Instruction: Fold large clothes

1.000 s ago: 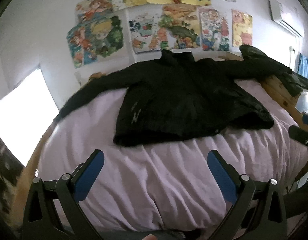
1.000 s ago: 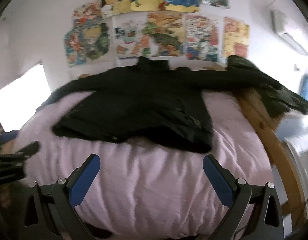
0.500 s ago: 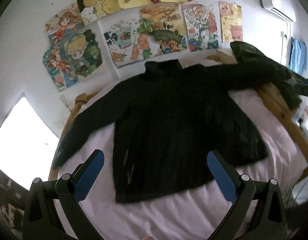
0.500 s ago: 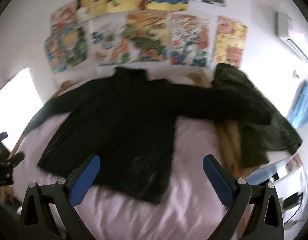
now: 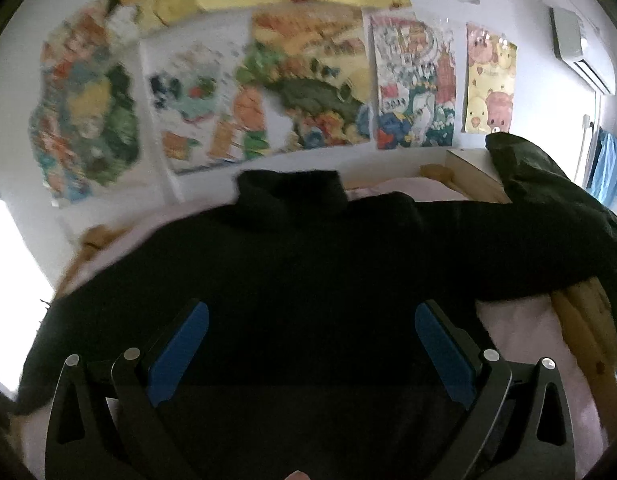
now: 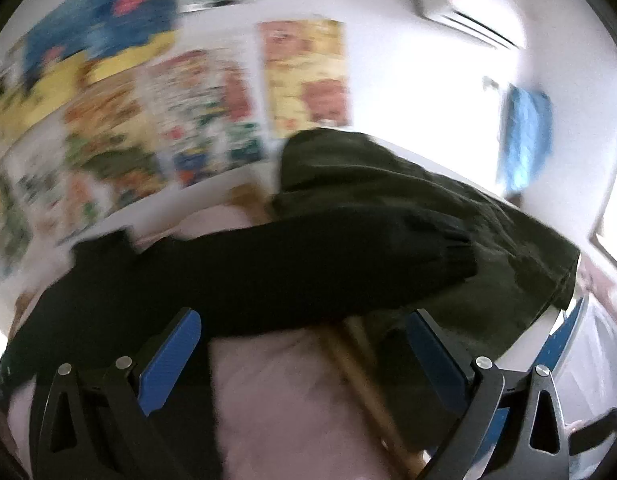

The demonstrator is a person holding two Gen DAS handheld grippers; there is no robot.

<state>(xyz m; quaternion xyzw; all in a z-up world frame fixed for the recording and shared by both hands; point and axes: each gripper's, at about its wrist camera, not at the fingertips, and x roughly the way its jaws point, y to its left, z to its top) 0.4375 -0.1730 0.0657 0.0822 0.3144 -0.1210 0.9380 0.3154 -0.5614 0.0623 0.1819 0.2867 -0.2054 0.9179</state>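
A black jacket point(image 5: 308, 264) lies spread flat on a bed with a pink sheet point(image 5: 520, 320), collar toward the wall, sleeves stretched out to both sides. My left gripper point(image 5: 311, 336) is open and empty, right above the jacket's body. In the right wrist view the jacket's right sleeve point(image 6: 328, 268) reaches out to the bed's wooden rail point(image 6: 364, 384). My right gripper point(image 6: 304, 344) is open and empty, just short of that sleeve and above the sheet point(image 6: 276, 400) and rail.
A dark green garment point(image 6: 448, 208) is heaped over the bed's right corner, under the sleeve's cuff; it also shows in the left wrist view point(image 5: 548, 188). Posters point(image 5: 308, 92) cover the wall behind. A blue towel point(image 6: 524, 140) hangs at the right.
Both grippers have moved forward over the bed toward the jacket. The left now hangs over its body, and the right has swung right toward the right sleeve. Both stay open.
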